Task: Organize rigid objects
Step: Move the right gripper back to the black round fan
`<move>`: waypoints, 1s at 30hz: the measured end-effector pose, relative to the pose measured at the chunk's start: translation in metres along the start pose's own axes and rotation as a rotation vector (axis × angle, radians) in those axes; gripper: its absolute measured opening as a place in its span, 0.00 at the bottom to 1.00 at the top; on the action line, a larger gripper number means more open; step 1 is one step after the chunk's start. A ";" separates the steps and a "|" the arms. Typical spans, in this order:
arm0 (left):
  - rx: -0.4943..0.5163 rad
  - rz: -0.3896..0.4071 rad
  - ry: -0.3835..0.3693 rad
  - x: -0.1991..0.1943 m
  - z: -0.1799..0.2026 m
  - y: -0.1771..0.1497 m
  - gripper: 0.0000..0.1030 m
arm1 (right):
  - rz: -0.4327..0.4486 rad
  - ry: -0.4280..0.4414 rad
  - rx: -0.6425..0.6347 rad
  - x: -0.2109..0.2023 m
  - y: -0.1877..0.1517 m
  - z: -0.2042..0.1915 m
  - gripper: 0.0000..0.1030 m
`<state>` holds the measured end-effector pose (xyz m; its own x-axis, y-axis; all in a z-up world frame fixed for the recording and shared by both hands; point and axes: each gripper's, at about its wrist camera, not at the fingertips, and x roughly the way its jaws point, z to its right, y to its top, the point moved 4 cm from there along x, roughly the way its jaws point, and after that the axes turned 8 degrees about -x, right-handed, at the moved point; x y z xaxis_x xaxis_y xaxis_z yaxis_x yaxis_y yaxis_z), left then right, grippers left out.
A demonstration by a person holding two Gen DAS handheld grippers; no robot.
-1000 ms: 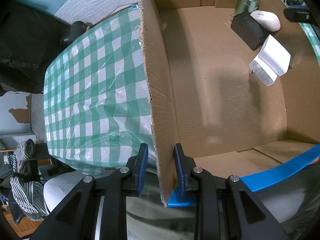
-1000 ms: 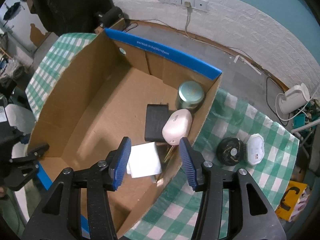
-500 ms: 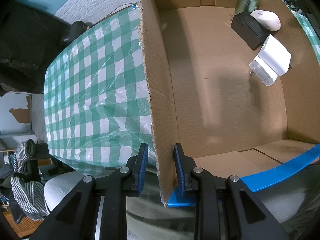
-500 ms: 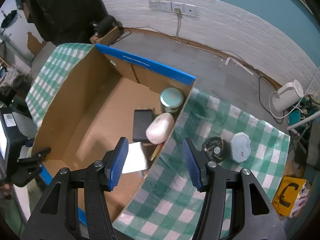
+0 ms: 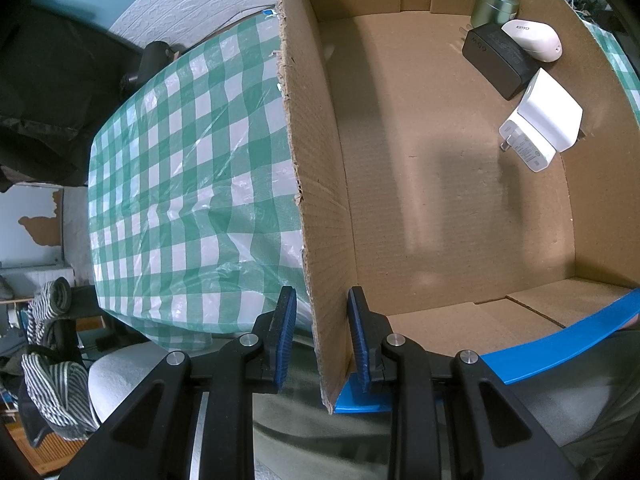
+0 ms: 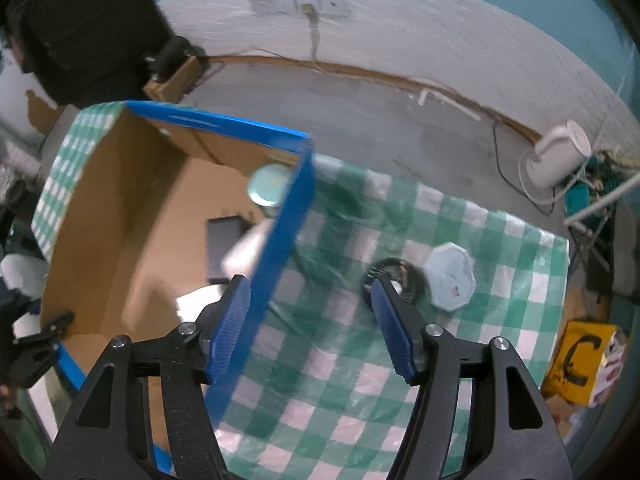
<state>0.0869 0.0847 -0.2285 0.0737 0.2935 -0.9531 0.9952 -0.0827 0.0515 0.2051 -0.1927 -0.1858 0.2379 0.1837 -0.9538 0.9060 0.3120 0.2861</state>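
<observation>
Your left tool [image 5: 322, 332] is clamped on the near corner of the cardboard box [image 5: 440, 160], one blue pad on each face of the left wall, pointing steeply down. That wall runs away from the pads with a ragged top edge; blue tape lines the near rim.

Inside the box, all grouped at the far right corner: a green round tin [image 5: 494, 8] against the back wall, a black charger [image 5: 498, 58] just in front of it, a white oval device [image 5: 534, 40] touching the charger on its right, and a white plug adapter [image 5: 542, 124] nearer you, leaning against the right wall with its prongs facing the box floor. The rest of the box floor is bare cardboard.

Your right tool [image 6: 310, 300] is opening, nothing between the pads. It hangs over the surface just outside the box's right wall; the left pad overlaps the taped rim in view, the right pad overlaps a black round fan-like object [image 6: 400, 280]. Frame is motion-blurred, so whether the pad touches either one is unclear.

Beside the black round object, touching or nearly so, sits a white octagonal device [image 6: 450, 276], both on the green checked cloth [image 6: 340, 360], well apart from the box.

The cloth covers the surface on both sides of the box. Beyond it: grey floor, white brick-pattern wall with sockets [image 6: 300, 4], a white kettle-like appliance [image 6: 560, 156] on the floor, a yellow package [image 6: 580, 360] at lower right.
</observation>
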 end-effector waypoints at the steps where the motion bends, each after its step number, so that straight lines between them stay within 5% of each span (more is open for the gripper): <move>1: 0.001 0.001 0.000 0.000 0.001 0.000 0.27 | -0.011 -0.003 0.011 0.004 -0.001 0.005 0.62; 14: 0.002 0.000 0.000 0.000 0.001 0.000 0.27 | -0.128 -0.013 0.159 0.055 -0.017 0.059 0.62; 30: 0.002 -0.001 0.001 -0.001 0.000 -0.002 0.27 | -0.194 -0.047 0.189 0.090 -0.023 0.066 0.63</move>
<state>0.0853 0.0845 -0.2275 0.0727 0.2944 -0.9529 0.9952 -0.0847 0.0498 0.2284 -0.2450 -0.2848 0.0655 0.0928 -0.9935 0.9844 0.1571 0.0796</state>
